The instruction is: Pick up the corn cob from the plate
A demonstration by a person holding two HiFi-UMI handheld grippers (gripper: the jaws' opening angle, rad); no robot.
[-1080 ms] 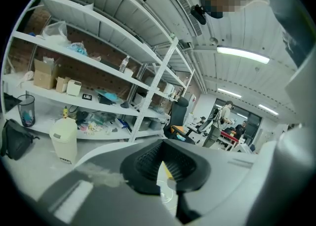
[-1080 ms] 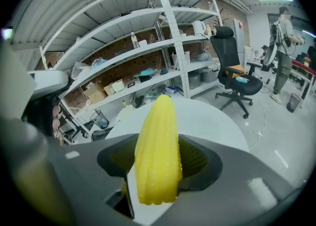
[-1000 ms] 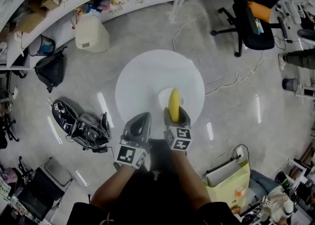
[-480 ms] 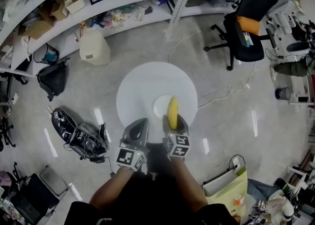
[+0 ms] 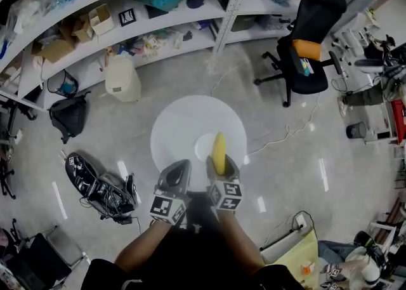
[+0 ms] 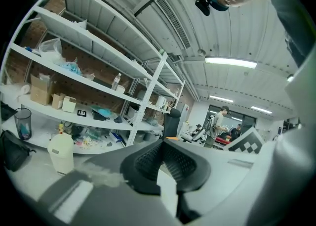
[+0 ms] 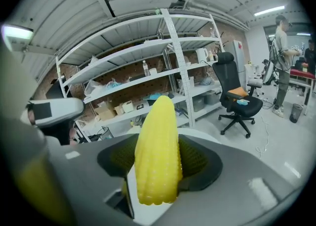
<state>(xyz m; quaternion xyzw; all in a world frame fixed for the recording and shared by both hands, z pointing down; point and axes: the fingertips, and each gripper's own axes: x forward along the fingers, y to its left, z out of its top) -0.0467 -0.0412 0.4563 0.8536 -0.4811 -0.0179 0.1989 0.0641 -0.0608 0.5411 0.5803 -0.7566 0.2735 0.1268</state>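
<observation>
The yellow corn cob (image 5: 219, 151) stands lengthwise between the jaws of my right gripper (image 5: 219, 163), which is shut on it and holds it in the air above the small white plate (image 5: 202, 146). That plate lies on a round white table (image 5: 184, 124) far below. In the right gripper view the corn cob (image 7: 157, 151) fills the space between the dark pads, tip pointing away, gripped near its base by my right gripper (image 7: 158, 163). My left gripper (image 5: 176, 177) hovers beside it on the left, shut and holding nothing. The left gripper view shows the left gripper (image 6: 165, 158) with its pads together.
A black office chair (image 5: 304, 47) stands at the back right. Cluttered white shelves (image 5: 127, 16) curve along the back, with a cream bin (image 5: 122, 78) and a black bag (image 5: 66, 116) before them. Gear (image 5: 104, 184) lies on the floor at the left, a white cable (image 5: 279, 133) at the right.
Both grippers have risen, and the table and plate look smaller and farther below. The right gripper carried the corn cob up with it. More of the shelving shows at the top.
</observation>
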